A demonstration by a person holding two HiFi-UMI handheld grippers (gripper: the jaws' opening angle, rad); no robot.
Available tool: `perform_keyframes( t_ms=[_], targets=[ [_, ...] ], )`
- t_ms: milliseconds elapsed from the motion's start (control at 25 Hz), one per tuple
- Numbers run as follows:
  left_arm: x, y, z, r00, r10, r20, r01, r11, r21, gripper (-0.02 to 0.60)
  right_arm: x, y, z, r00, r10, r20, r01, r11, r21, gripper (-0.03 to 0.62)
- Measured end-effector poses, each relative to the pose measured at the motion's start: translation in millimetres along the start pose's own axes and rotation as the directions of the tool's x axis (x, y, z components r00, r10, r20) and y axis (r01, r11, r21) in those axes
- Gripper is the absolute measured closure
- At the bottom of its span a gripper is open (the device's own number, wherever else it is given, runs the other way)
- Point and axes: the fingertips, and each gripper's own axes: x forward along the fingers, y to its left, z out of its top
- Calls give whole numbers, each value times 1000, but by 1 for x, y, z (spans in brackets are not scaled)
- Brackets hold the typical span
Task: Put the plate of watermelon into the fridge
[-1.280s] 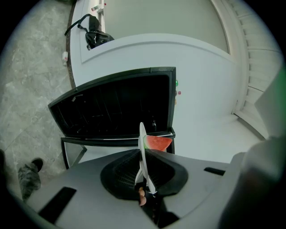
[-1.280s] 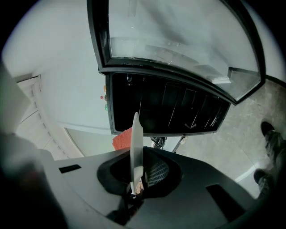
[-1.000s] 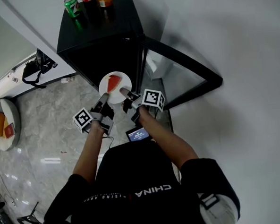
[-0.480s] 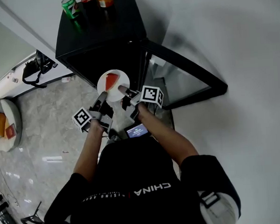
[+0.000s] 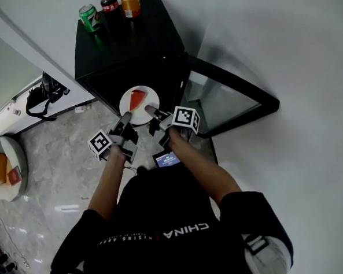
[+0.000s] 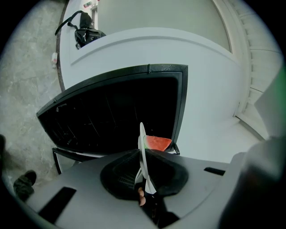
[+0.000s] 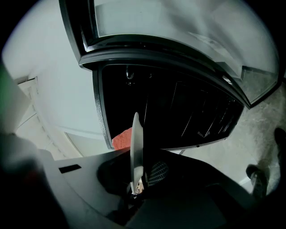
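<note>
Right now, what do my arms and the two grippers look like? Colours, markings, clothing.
The left gripper and right gripper are both dark-bodied. Each carries a white cube with black square markers: the left cube and the right cube. Close up, the grey jaw surrounds hold black meshed pads. You wear a black short-sleeved T-shirt with white lettering.

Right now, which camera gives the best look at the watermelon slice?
The head view: it looks down on the whole red watermelon slice lying on the white plate. The left gripper view shows only part beside the edge-on plate; the right gripper view just a red corner.
</note>
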Motion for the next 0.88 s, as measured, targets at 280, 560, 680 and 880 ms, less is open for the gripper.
perform_keyframes(
  t_ms=[280, 560, 680, 880],
  targets=[
    [-3, 5, -7, 1000, 0, -8, 0, 1000, 5, 541, -6, -6, -2, 1000, 0, 7, 1, 1000, -6, 565],
    [-1, 8, -3, 1000, 27, 7, -27, 1000, 8, 540, -1, -8, 1, 1000, -9, -6, 9, 1000, -3, 565],
    [-4, 6, -6, 1000, 26, 18, -26, 999, 37, 541, -4, -9, -3, 1000, -7, -2, 7, 1000, 14, 565],
    [-9, 9, -5, 998, 29, 63, -33, 997, 71, 540, -8, -16, -2, 1000, -25, 20, 25, 1000, 6, 565]
  ],
)
